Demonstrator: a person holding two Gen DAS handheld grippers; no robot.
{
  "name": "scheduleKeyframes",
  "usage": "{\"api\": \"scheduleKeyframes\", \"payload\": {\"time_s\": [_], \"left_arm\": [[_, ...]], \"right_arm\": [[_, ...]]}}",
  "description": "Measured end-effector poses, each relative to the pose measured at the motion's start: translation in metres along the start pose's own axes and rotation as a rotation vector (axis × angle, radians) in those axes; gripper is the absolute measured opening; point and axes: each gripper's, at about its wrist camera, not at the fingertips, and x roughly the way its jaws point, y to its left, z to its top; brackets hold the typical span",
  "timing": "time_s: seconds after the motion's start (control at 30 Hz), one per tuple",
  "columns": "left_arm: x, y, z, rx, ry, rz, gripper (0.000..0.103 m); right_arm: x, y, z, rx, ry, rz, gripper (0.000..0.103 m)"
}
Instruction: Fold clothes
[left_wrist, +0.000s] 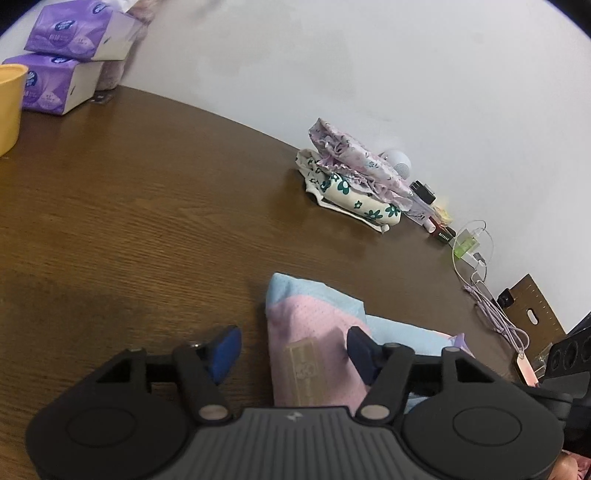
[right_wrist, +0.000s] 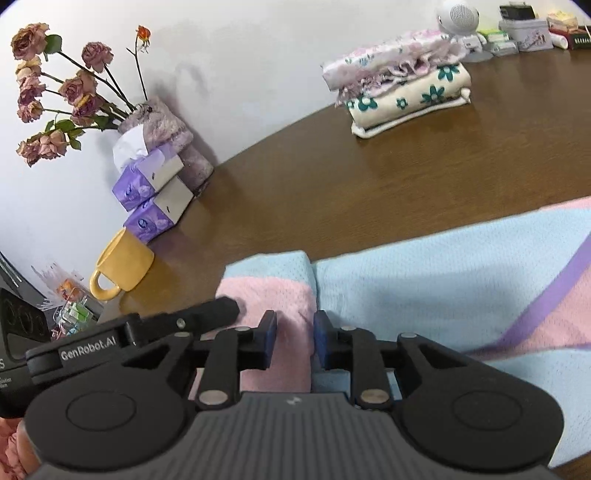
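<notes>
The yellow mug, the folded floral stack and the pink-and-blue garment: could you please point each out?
yellow mug (right_wrist: 123, 264), right wrist view, on its side wall.
folded floral stack (right_wrist: 410, 98), right wrist view, on the cream bottom piece.
pink-and-blue garment (left_wrist: 314, 325), left wrist view, on its pink panel.

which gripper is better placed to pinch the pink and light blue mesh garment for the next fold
Right, probably. The right gripper has its blue pads narrowly flanking a raised pink fold of the pink and light blue mesh garment. The left gripper straddles the garment's edge, one pad out over the brown wooden table.
</notes>
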Motion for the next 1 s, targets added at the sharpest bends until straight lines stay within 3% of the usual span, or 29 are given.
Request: {"api": "scheduleKeyframes", "payload": {"time_s": [0.03,0.1,0.2,0.23,0.3,0.37,0.4,0.43,0.47,0.57,0.6,0.67,0.7,0.73,0.8,0.83,0.87,0.9,0.93,1.0], "left_arm": [[0.001,-0.001,-0.001,0.003,0.008,-0.009,0.026],[0.000,-0.004,-0.004,0.007,0.013,-0.015,0.031],[-0.010,-0.005,-0.009,-0.020,0.001,0.008,0.066],[-0.012,-0.005,-0.011,-0.023,0.000,0.011,0.066],[-0.016,-0.005,-0.015,-0.022,0.000,0.013,0.066],[-0.020,-0.006,-0.019,-0.022,0.000,0.015,0.064],[-0.022,-0.006,-0.020,-0.022,0.000,0.016,0.055],[-0.023,-0.007,-0.022,-0.014,0.007,0.010,0.033],[-0.022,-0.008,-0.024,-0.007,0.020,-0.002,0.029],[-0.026,-0.011,-0.027,-0.016,0.005,-0.006,0.038],[-0.029,-0.011,-0.027,-0.027,-0.004,-0.003,0.055],[-0.033,-0.010,-0.027,-0.045,-0.024,0.007,0.069],[-0.033,-0.010,-0.028,-0.040,-0.022,0.001,0.067],[-0.033,-0.011,-0.028,-0.031,-0.014,-0.011,0.056],[-0.031,-0.013,-0.030,-0.014,0.001,-0.034,0.033],[-0.031,-0.015,-0.031,-0.005,0.006,-0.038,0.034],[-0.031,-0.017,-0.033,-0.001,0.006,-0.036,0.036],[-0.032,-0.017,-0.034,-0.006,0.004,-0.029,0.049],[-0.033,-0.016,-0.035,-0.014,0.003,-0.021,0.069],[-0.037,-0.015,-0.038,-0.028,-0.011,-0.003,0.073]], "right_arm": [[-0.001,0.001,-0.001,-0.004,-0.001,0.003,0.015],[-0.002,0.004,-0.002,-0.013,-0.004,0.010,0.014],[-0.009,0.004,-0.005,-0.012,-0.017,0.015,0.029],[-0.013,0.004,-0.006,-0.012,-0.024,0.015,0.038],[-0.018,0.005,-0.009,-0.023,-0.031,0.013,0.038],[-0.021,0.006,-0.013,-0.041,-0.032,0.009,0.037],[-0.020,0.008,-0.014,-0.053,-0.026,0.006,0.037],[-0.020,0.010,-0.016,-0.064,-0.018,0.004,0.030],[-0.018,0.011,-0.018,-0.071,-0.007,0.005,0.017],[-0.019,0.014,-0.021,-0.082,-0.007,0.003,0.018],[-0.022,0.014,-0.022,-0.082,-0.017,0.002,0.019],[-0.028,0.014,-0.023,-0.082,-0.038,-0.001,0.038],[-0.031,0.014,-0.024,-0.086,-0.046,-0.004,0.038],[-0.032,0.015,-0.026,-0.097,-0.044,-0.006,0.037],[-0.031,0.017,-0.030,-0.118,-0.030,-0.003,0.020],[-0.031,0.018,-0.031,-0.125,-0.023,-0.002,0.020],[-0.032,0.019,-0.033,-0.130,-0.021,-0.003,0.021],[-0.035,0.019,-0.033,-0.131,-0.028,-0.006,0.023],[-0.038,0.019,-0.034,-0.132,-0.035,-0.010,0.035],[-0.043,0.018,-0.036,-0.134,-0.050,-0.016,0.040]]}}
